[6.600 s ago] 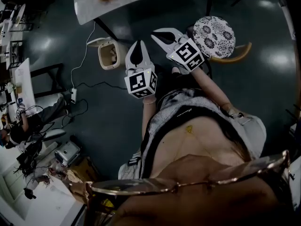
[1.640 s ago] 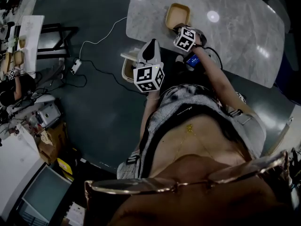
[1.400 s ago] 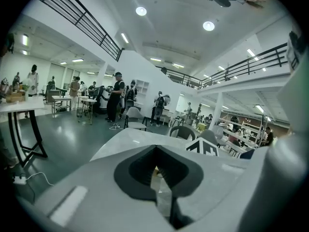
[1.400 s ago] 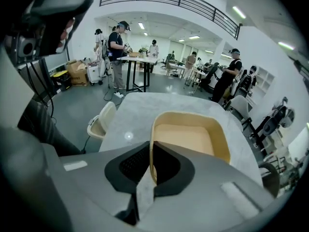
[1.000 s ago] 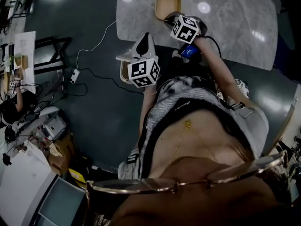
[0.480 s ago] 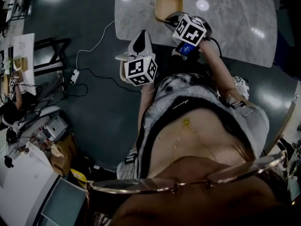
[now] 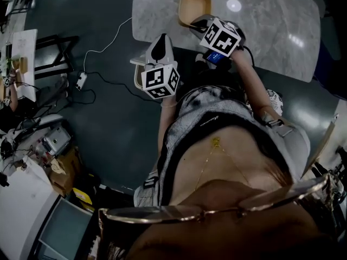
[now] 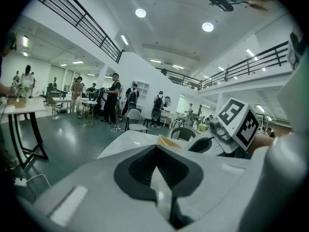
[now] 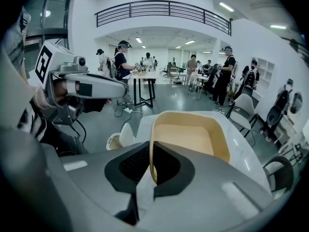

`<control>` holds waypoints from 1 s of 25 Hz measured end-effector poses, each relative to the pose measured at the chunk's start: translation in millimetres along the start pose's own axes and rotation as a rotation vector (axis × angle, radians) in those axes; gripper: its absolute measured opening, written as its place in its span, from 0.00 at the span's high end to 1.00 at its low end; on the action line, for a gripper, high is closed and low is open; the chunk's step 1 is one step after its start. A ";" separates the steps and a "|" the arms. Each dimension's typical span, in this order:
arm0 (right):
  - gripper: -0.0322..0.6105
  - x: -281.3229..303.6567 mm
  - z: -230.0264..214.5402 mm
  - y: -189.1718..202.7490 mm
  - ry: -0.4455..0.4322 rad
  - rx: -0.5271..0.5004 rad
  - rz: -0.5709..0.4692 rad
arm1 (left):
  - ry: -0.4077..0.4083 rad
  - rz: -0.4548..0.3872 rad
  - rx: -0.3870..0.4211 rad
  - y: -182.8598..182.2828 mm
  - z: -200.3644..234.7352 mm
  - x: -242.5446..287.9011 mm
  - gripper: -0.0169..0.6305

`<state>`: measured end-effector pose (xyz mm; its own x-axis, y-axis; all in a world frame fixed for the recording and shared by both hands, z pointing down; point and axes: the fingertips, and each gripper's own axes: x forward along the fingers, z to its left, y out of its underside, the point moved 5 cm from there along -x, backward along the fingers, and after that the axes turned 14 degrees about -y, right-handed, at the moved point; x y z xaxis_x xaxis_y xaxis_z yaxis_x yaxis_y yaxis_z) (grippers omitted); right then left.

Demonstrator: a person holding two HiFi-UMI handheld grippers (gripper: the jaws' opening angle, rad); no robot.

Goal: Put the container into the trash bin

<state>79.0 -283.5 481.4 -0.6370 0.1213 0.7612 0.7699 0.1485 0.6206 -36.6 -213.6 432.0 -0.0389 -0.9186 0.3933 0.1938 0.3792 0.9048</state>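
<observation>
A tan, open container (image 7: 194, 5) is over the near edge of the marble table (image 7: 271, 31). My right gripper (image 7: 191, 26) is shut on its near rim; in the right gripper view the rim (image 9: 151, 144) runs between the pads of the right gripper (image 9: 150, 170). The white trash bin (image 7: 136, 72) stands on the floor left of the table and is partly hidden behind my left gripper (image 7: 162, 38). It also shows as the trash bin (image 9: 119, 137) below the container (image 9: 190, 137). My left gripper (image 8: 153, 166) is shut on nothing and hovers by the table's edge.
A white cable and power strip (image 7: 81, 80) lie on the dark floor left of the bin. Desks and cluttered gear (image 7: 32, 145) line the left side. Several people stand at tables (image 9: 145, 76) further back, with chairs (image 9: 248, 105) around.
My right gripper has risen a little with the container's rim still held in it. The left gripper has kept its place.
</observation>
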 end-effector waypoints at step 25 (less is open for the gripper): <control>0.89 147.2 203.5 -93.3 -0.215 -0.129 0.005 | -0.285 -0.083 -0.072 57.9 212.3 -188.9 0.97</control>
<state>-94.3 -79.7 497.3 -0.6157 0.3301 0.7155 0.7630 0.0228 0.6460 -226.1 5.5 444.8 -0.3291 -0.8738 0.3580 0.2476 0.2860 0.9257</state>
